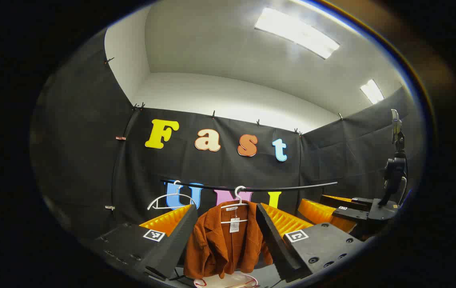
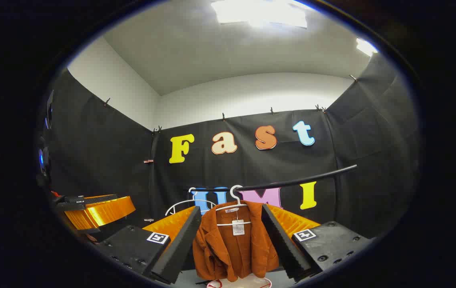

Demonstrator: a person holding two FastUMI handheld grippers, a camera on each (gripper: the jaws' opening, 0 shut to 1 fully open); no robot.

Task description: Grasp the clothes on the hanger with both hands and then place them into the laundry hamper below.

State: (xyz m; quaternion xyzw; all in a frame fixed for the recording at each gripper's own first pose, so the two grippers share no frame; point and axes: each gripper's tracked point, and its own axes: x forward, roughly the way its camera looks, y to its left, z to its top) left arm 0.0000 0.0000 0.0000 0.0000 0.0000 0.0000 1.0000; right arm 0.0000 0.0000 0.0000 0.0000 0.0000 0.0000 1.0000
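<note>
Step in hand, as a guess: reaching for the jacket (image 1: 223,240). Both claws wide open, holding nothing. Left claw (image 1: 224,236) back from the jacket, not touching. Right claw (image 2: 231,244) the same. Jacket dead ahead, seen between the fingers of each claw, hanging on a white hanger (image 1: 236,202) from a black rail (image 1: 251,187).

To do it well: go forward slowly, one claw to each shoulder of the jacket. Pinch cloth, not the hanger. Close both claws together. Lift up a bit so the cloth slips off the hanger, then bring it down. Risk: pulling too hard and dragging the hanger off the rail.

Hamper (image 1: 228,281) low and ahead, under the jacket, just a white rim with red trim peeking out. Hard to tell how deep.

Second hanger (image 1: 168,199), bare, on the rail to the left of the jacket.

Floor under the jacket pale grey. Black cloth walls all around. White ceiling with bright lights (image 1: 296,32) above. A black stand (image 1: 395,168) far to the right of the left claw.
</note>
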